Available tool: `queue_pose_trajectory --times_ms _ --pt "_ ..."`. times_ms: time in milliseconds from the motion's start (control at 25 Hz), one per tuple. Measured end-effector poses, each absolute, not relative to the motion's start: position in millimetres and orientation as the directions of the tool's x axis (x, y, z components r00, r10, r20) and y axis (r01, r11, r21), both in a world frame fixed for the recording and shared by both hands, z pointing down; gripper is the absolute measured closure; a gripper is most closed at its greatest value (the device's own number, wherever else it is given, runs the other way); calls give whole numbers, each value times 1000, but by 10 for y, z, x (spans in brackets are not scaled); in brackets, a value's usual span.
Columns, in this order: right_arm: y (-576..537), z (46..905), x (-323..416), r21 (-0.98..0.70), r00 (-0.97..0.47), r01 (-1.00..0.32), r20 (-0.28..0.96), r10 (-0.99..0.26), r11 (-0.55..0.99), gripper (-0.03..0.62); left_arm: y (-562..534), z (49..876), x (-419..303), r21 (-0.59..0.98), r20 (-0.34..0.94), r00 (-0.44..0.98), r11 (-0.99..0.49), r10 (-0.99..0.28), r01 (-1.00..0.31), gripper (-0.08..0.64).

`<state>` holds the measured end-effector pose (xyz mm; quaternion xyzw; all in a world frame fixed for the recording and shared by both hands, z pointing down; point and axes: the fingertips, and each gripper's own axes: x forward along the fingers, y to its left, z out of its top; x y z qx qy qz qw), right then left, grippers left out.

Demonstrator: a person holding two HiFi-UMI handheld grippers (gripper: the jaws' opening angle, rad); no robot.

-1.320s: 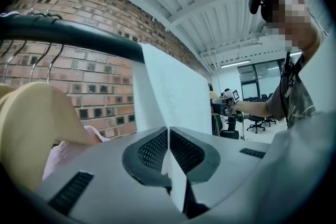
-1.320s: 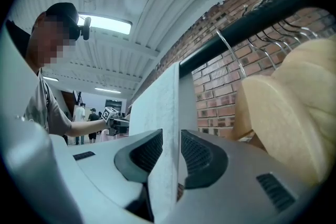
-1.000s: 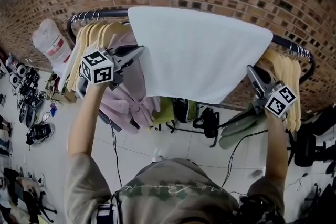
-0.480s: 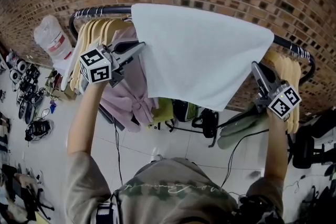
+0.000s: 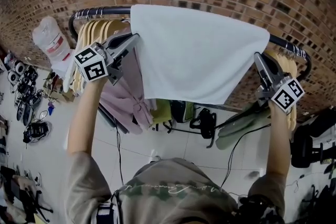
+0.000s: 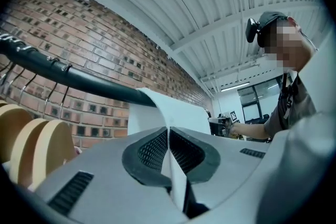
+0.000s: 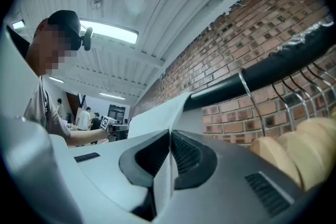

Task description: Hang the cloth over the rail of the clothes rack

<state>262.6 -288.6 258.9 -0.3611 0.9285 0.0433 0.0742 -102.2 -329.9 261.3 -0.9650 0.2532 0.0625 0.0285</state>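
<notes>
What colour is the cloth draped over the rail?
The cloth is plain white, with no pattern; it shows best in the head view.

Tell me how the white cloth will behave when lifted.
Likely floppy: the cloth drapes over the rail and hangs limp between left claw and right claw. Probably light, since thin pinched edges hold it. It may slide along the smooth rail.

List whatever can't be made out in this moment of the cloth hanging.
- Head view: the cloth covers the middle of the rail and its own far side, so how far it hangs behind is unknown.
- Left gripper view: the left gripper blocks the cloth's lower edge. The right gripper does likewise in its view.
- Head view: the floor clutter is too small to name.
</notes>
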Motion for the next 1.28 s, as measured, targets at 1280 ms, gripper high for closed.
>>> queue_pose_trajectory --times_ms 1280 --pt "-2401 2850 2670 125 -727 -687 -123 -676 716 414 -3081 3006 -1159 74 -49 904 -904 -425 -421 402"
